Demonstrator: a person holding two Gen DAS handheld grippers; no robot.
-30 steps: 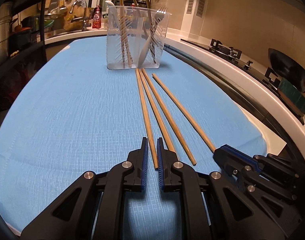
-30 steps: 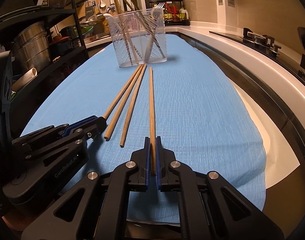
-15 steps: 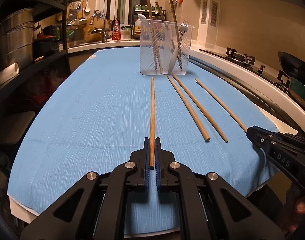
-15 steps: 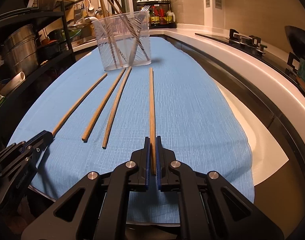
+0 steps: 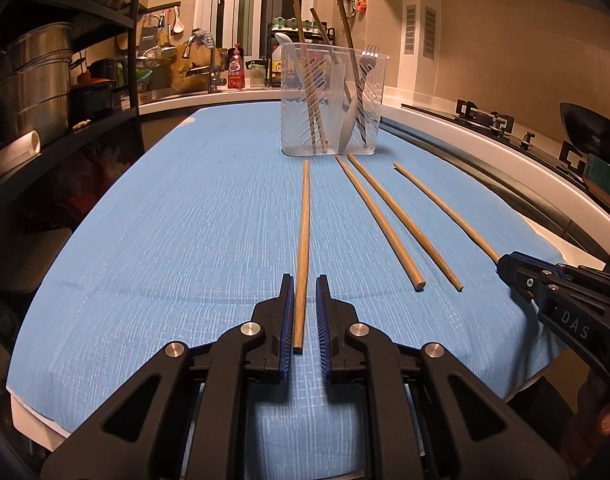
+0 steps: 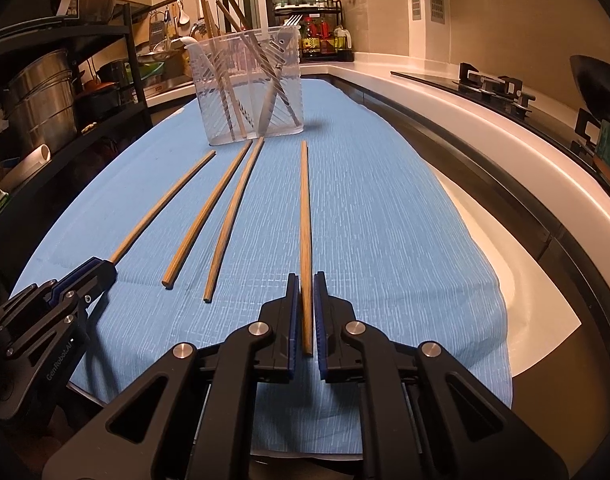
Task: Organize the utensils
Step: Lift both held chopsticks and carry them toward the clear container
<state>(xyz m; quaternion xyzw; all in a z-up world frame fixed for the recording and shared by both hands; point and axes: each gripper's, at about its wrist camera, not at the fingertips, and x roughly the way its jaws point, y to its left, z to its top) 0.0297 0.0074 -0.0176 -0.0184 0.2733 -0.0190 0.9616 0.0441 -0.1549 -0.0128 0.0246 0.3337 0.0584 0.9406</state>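
Several wooden chopsticks lie on the blue cloth (image 5: 165, 240) in front of a clear plastic utensil holder (image 5: 331, 100) that holds chopsticks, a fork and a white spoon. My left gripper (image 5: 305, 284) is slightly open around the near end of the leftmost chopstick (image 5: 303, 232), which lies between its jaws. My right gripper (image 6: 304, 280) is slightly open around the rightmost chopstick (image 6: 305, 216). Two more chopsticks (image 6: 221, 204) lie between them. The holder also shows in the right wrist view (image 6: 247, 88).
A black shelf rack with steel pots (image 5: 37, 80) stands at the left. A sink and bottles (image 5: 209, 72) are behind the holder. A hob with a dark wok (image 5: 585, 128) runs along the right. The cloth's front edge hangs near both grippers.
Both grippers have opened a little: each was shut on its chopstick half a second ago, and the sticks now lie loose between the jaws. Earlier the left gripper swung left with its stick.
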